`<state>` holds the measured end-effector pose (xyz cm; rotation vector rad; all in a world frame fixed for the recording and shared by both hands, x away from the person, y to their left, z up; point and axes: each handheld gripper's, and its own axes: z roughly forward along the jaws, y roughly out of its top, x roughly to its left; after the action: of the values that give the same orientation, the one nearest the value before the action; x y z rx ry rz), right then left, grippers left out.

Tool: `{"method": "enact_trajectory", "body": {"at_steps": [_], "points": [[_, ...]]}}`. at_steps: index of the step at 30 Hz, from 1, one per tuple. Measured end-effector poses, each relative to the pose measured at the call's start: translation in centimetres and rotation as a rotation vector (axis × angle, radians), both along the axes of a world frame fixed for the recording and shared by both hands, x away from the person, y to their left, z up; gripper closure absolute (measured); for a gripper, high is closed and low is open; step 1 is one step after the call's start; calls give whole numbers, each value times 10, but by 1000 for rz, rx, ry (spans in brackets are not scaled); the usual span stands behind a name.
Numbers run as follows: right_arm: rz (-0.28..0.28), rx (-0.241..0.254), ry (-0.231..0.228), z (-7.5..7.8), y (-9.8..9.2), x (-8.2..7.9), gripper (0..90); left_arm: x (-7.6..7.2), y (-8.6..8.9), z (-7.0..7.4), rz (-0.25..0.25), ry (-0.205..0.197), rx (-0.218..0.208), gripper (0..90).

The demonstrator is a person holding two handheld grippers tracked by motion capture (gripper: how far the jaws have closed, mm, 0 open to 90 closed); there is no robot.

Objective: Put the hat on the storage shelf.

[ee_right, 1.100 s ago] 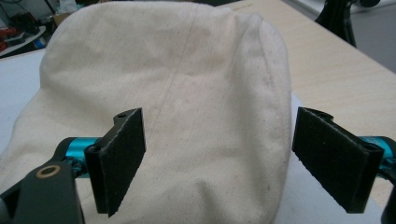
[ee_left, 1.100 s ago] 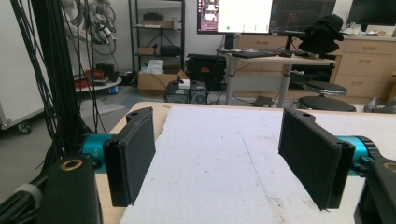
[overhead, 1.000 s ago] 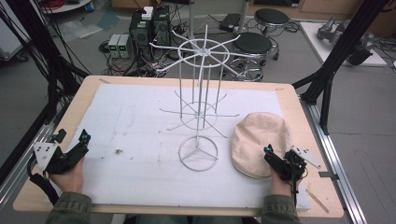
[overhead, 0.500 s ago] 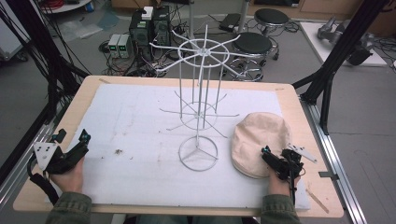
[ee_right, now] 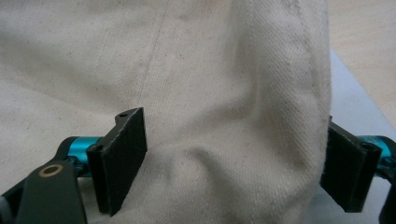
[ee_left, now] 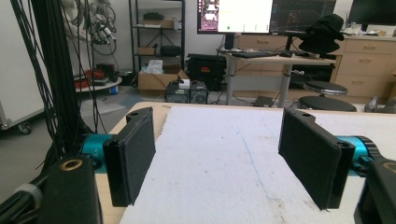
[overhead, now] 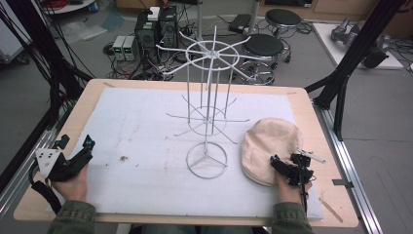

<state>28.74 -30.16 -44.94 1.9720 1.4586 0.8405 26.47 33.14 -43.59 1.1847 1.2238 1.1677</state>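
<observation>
A beige cloth cap (overhead: 270,141) lies on the white mat, right of a white wire rack (overhead: 207,112) with a ring base and spoke arms. My right gripper (overhead: 285,160) is at the cap's near edge and open. In the right gripper view its jaws stand wide on either side of a fold of the cap (ee_right: 210,70), with the stitched edge near the right jaw; the right gripper (ee_right: 233,154) is not closed on it. My left gripper (overhead: 76,142) rests at the mat's near-left corner, open and with nothing in it. In its own view the left gripper (ee_left: 217,154) faces bare mat.
The white mat (overhead: 136,126) covers most of the wooden table (overhead: 311,122). The rack's thin arms stick out at low and top levels around the pole. A few dark crumbs (overhead: 124,158) lie on the mat. Black frame struts stand at both table sides.
My right gripper has edged slightly forward and left onto the cap's near edge. The left gripper has stayed where it was.
</observation>
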Motion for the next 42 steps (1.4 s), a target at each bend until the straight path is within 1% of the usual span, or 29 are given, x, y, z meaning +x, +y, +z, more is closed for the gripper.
{"method": "enact_trajectory", "body": {"at_steps": [2, 4, 6, 7, 8, 9, 11, 14, 17, 18, 20, 22, 25, 27, 35, 37, 42], "points": [[5, -3, 7, 0, 1, 1, 205, 0, 0, 0, -1, 2, 1, 274], [20, -25, 24, 2, 1, 2, 238, 1, 0, -1, -3, 4, -2, 274], [22, -43, 38, 3, 3, 2, 334, 1, 0, -1, -3, 4, -7, 274], [22, -43, 38, 3, 3, 2, 334, 1, 0, -1, -3, 4, -7, 274], [7, -62, 48, 4, 5, 3, 435, 1, 0, -1, -3, 3, -6, 274], [2, -60, 48, 5, 5, 3, 490, 1, 0, -1, -3, 3, -6, 274], [-8, -37, 48, 6, 3, 3, 557, 1, -1, -1, -4, 3, -6, 274], [-5, -22, 37, 6, 3, 3, 604, 1, 0, -1, -2, 4, -10, 274], [7, -19, 25, 7, 4, 3, 651, 1, 0, -1, -2, 2, -14, 274], [9, -26, 24, 8, 5, 3, 665, 1, 0, -1, -2, 2, -16, 274], [2, -39, 24, 9, 8, 3, 686, 1, 1, -1, -2, 3, -14, 275], [15, -60, 16, 9, 9, 3, 693, 1, 1, -1, -3, 0, -16, 274], [31, -64, 5, 9, 8, 3, 694, 1, 0, -1, -4, 0, -15, 274], [28, -64, 0, 10, 8, 3, 700, 1, 0, -1, -5, 2, -13, 274], [49, -103, -46, 14, 9, 1, 706, 1, 0, 0, -5, 0, -13, 275], [41, -118, -53, 14, 10, 1, 706, 1, 0, -1, -6, 1, -13, 274], [47, -145, -82, 17, 13, -1, 708, 2, 0, -1, -7, 1, -13, 274]]}}
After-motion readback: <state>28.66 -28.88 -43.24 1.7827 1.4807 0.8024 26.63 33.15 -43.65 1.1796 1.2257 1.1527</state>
